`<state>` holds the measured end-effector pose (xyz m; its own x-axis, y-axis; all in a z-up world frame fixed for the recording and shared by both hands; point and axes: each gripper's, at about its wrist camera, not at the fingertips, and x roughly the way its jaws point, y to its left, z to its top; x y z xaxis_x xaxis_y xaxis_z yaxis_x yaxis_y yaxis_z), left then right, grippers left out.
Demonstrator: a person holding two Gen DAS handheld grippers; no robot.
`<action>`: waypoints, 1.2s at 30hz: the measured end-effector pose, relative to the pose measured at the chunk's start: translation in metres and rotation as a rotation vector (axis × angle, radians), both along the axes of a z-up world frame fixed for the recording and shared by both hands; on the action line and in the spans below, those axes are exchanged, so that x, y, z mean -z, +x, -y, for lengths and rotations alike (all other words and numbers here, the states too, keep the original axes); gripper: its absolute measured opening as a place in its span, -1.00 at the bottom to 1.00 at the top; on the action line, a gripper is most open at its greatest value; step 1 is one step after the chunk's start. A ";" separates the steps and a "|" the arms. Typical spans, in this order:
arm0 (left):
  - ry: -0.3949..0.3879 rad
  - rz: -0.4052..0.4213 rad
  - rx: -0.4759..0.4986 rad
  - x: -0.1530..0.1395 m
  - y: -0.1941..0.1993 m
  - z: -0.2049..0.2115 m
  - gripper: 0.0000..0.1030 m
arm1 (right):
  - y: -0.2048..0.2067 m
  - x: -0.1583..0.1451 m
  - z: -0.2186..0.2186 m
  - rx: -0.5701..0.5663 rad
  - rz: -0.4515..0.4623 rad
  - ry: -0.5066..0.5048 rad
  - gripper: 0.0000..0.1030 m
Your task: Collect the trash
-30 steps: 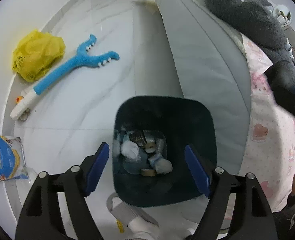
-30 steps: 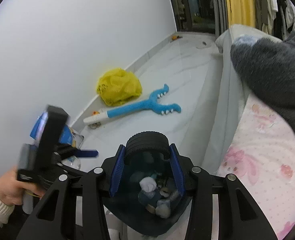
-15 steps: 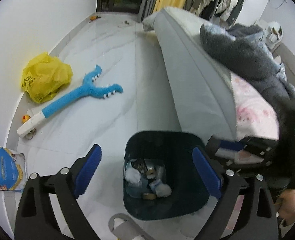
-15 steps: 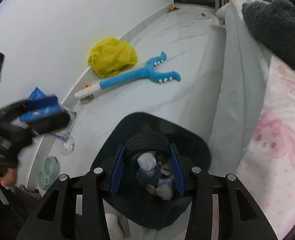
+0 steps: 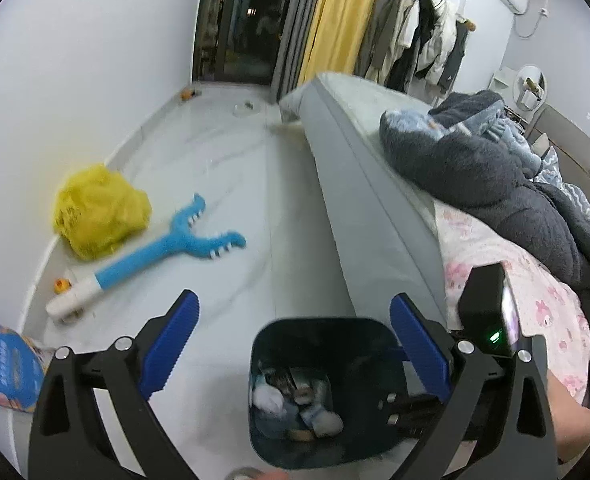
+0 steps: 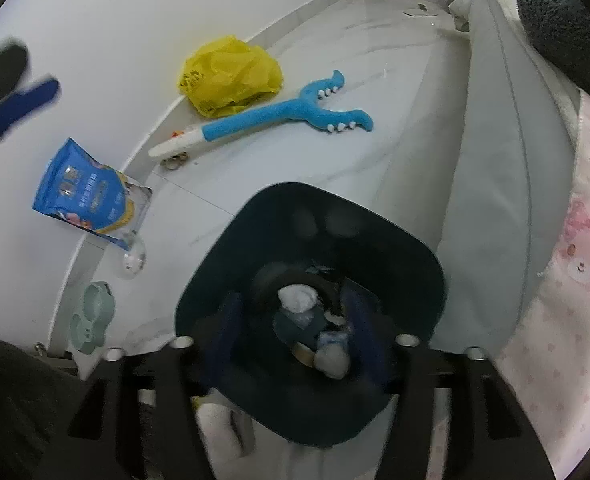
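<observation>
Dark bin (image 5: 327, 332) holds trash (image 6: 299, 298); above it the right gripper (image 6: 295, 328) is opening, blurred; left gripper (image 5: 291, 336), also opening, gapes empty beside.

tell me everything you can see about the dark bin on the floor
The dark teal plastic bin is a rounded-square, open-topped tub standing upright on the pale marble-look floor, right beside the grey bed side. Its bottom holds crumpled white tissues and small wrappers. No liner shows.
</observation>
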<state>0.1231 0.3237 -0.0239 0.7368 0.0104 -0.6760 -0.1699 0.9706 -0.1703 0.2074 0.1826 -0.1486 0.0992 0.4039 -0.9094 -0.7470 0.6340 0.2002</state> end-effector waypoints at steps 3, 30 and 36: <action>0.032 0.042 0.006 -0.010 -0.003 0.005 0.91 | -0.001 0.001 0.004 0.005 -0.011 -0.002 0.47; 0.092 0.177 0.097 -0.058 -0.037 0.111 0.94 | -0.056 -0.130 0.158 0.270 0.447 0.219 0.93; 0.085 0.196 0.078 -0.064 -0.058 0.132 0.94 | -0.075 -0.163 0.218 0.344 0.500 0.255 0.93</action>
<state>0.0648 0.1918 0.0398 0.8546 -0.0006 -0.5192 -0.0658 0.9918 -0.1095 0.1322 -0.0356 0.0144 0.6473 0.4700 -0.6001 -0.5518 0.8321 0.0565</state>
